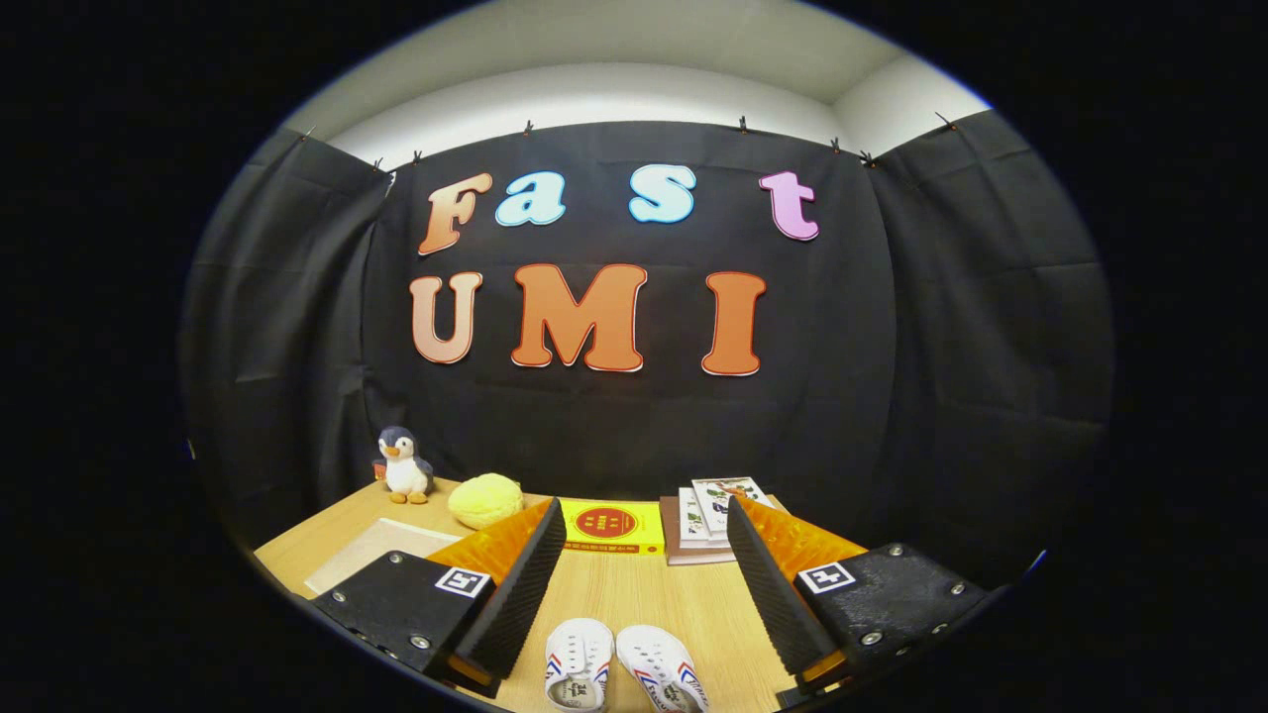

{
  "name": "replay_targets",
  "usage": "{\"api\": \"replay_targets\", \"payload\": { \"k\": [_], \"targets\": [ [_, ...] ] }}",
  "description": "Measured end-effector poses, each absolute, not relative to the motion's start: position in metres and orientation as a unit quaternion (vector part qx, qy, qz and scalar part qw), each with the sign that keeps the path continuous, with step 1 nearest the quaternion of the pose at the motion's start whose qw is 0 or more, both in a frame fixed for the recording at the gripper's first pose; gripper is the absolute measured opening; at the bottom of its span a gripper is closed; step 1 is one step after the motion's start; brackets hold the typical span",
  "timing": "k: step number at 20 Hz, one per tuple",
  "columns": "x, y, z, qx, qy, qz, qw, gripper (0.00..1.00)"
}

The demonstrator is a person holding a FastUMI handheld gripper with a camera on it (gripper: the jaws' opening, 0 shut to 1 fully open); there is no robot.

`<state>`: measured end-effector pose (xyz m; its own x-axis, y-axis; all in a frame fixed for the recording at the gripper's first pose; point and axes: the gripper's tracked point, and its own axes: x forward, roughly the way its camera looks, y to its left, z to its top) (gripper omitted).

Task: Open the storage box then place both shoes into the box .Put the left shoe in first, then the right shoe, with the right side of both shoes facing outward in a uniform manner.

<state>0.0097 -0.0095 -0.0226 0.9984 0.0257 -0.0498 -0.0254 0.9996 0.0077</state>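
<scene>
White canvas shoes (622, 665) with red and blue stripes lie side by side on the wooden desk (634, 594), toes pointing back toward the camera, between the two spread fingers of the hand-held gripper (649, 594), which holds nothing and hangs above them. A flat clear panel (371, 552) lies on the desk beside the left finger; it may be the lid of the storage box, but I cannot tell, and no box body is plain to see. That is the first risk: reaching for a shoe before the box is found and opened would break the order of the task. The second is picking the wrong shoe, since the pair sit touching and look alike from here; left must go in first. Because they lie so close, a finger coming down between them could nudge the neighbour or pinch both at once. Beyond the fingers a yellow book (612, 526) lies flat, a short stack of books (708, 520) sits near it, and farther off stand a yellow plush ball (484, 499) and a toy penguin (403, 466); all are well apart from the shoes and block nothing yet
</scene>
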Motion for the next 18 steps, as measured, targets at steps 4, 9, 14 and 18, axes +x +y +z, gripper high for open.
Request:
{"api": "replay_targets", "payload": {
  "k": [4,9,14,18],
  "targets": [
    [0.012,-0.015,-0.026,0.014,0.03,0.013,0.999,0.97],
    [0.009,-0.021,-0.026,0.013,0.028,0.011,0.999,0.97],
    [0.005,-0.03,-0.028,0.012,0.028,0.005,1.0,0.97],
    [0.005,-0.032,-0.031,0.015,0.031,0.002,0.999,0.97]
  ]
}}
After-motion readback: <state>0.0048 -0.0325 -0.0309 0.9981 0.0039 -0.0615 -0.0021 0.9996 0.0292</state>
